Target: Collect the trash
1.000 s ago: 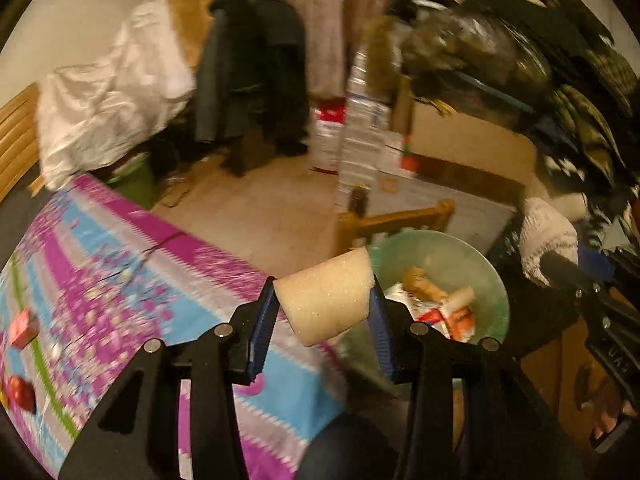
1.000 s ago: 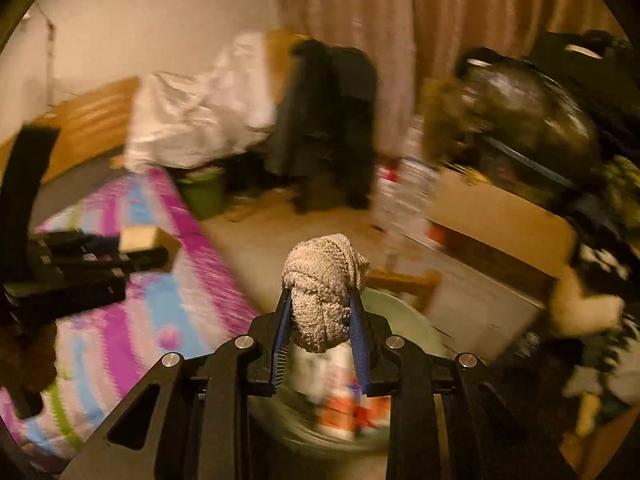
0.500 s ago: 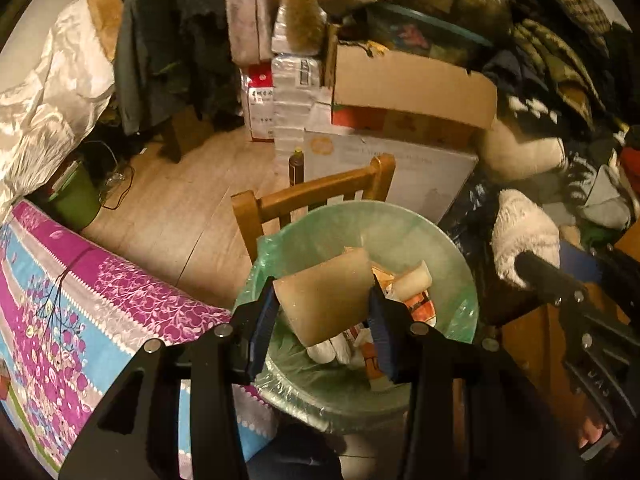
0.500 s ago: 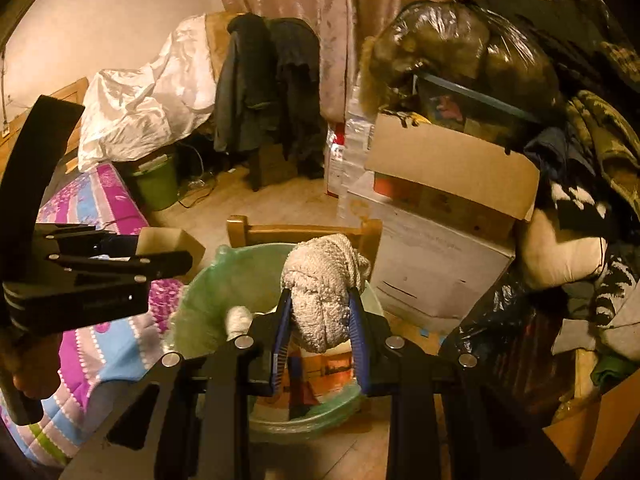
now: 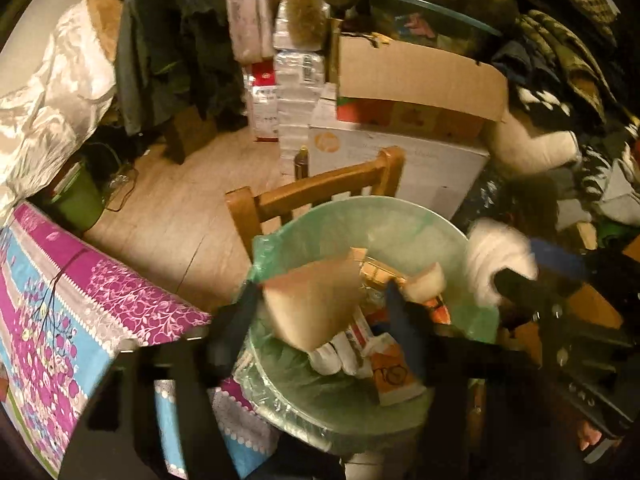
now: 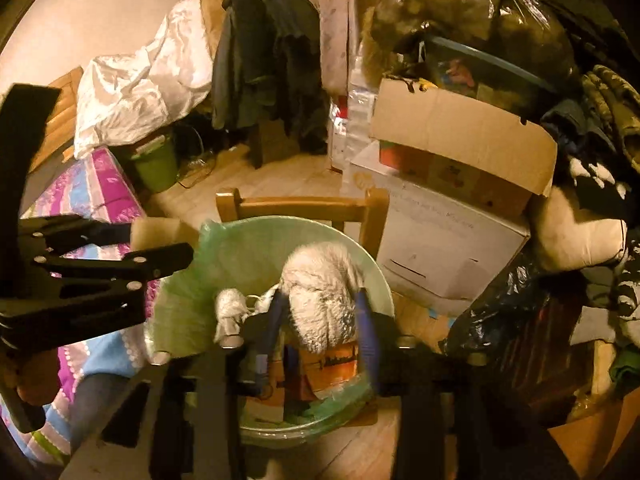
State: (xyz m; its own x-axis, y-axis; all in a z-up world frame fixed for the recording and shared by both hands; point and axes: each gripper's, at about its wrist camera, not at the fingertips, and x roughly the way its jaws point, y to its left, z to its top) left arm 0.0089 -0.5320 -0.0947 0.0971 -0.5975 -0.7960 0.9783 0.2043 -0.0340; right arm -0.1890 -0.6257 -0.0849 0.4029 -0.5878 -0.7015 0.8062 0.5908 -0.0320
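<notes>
Now over the green-lined bin (image 5: pixel 420 232), on the near side of the wooden chair (image 5: pixel 316 188). Left gripper (image 5: pixel 320 312): jaws just been opening, wider than the cardboard roll (image 5: pixel 316 304), no longer pinching it, roll probably dropping. Right gripper (image 6: pixel 320 312): jaws likewise just been opening, loose around the cloth wad (image 6: pixel 320 292) between them. Risk: wad snagging on a pad, or roll bouncing off the packed trash and over the left rim onto the patterned cloth (image 5: pixel 60 300).

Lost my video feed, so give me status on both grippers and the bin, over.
Both grippers over the green-lined bin, jaws just opening. Left gripper: cardboard tube slipping free. Right gripper: cloth wad dropping. Nothing blocking the bin mouth.
</notes>
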